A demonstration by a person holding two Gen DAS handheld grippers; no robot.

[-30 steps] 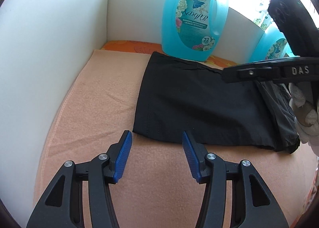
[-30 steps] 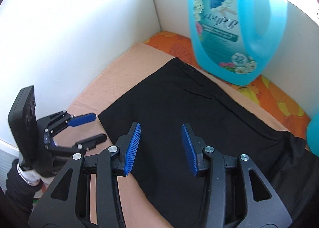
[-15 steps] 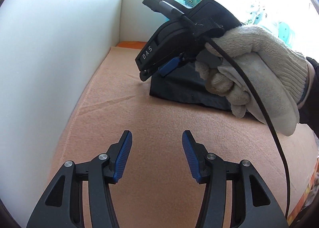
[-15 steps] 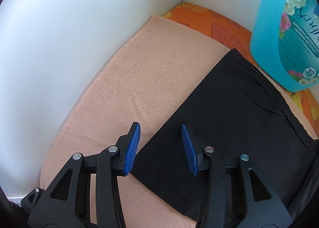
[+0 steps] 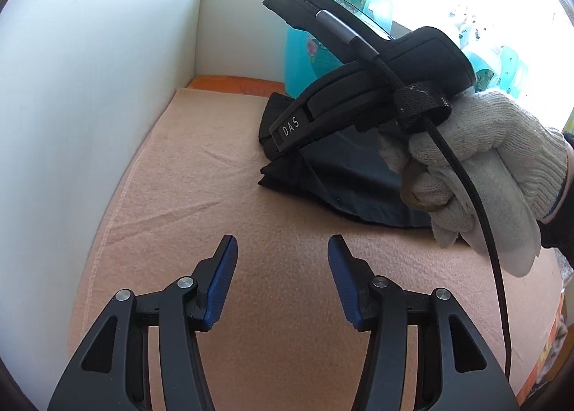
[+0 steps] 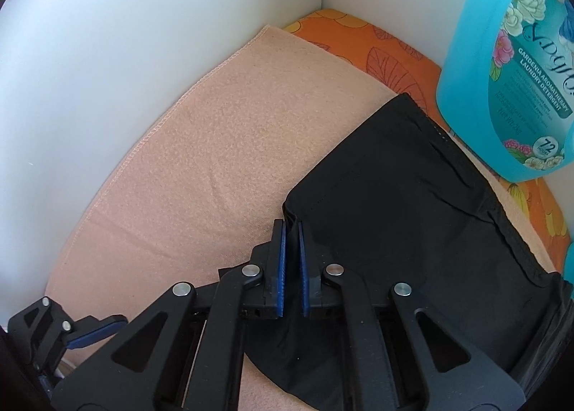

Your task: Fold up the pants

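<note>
**Right gripper pinches the near corner of the pants; left waits open**

The pants (image 6: pixel 405 217) lie flat and already doubled on the peach towel (image 6: pixel 229 145), with their far edge touching the foot of the blue detergent bottle (image 6: pixel 509 62). Taking that bottle as the landmark, the cloth's long axis runs along the bottle's front and on toward the right edge of the right wrist view, where the fabric bunches.

The right gripper (image 6: pixel 290 231) has just closed its jaws, and a ridge of black cloth stands pinched between the blue pads at the corner of the pants farthest from the bottle. In the left wrist view the same corner rises slightly off the towel under that gripper's tip (image 5: pixel 276 145), held by a gloved hand (image 5: pixel 480 167).

The left gripper (image 5: pixel 283 274) hangs with its jaws apart and nothing between them, over bare towel on the side of the pants away from the bottle, well apart from the cloth. The right gripper is plainly the nearer one.

The coming move probably turns on this: the held corner is at one end of the long axis, so carrying it along the bottle's front toward the bunched end would halve the length. The other near corner is free, so the edge may drag or skew unless the left gripper takes it.
</note>
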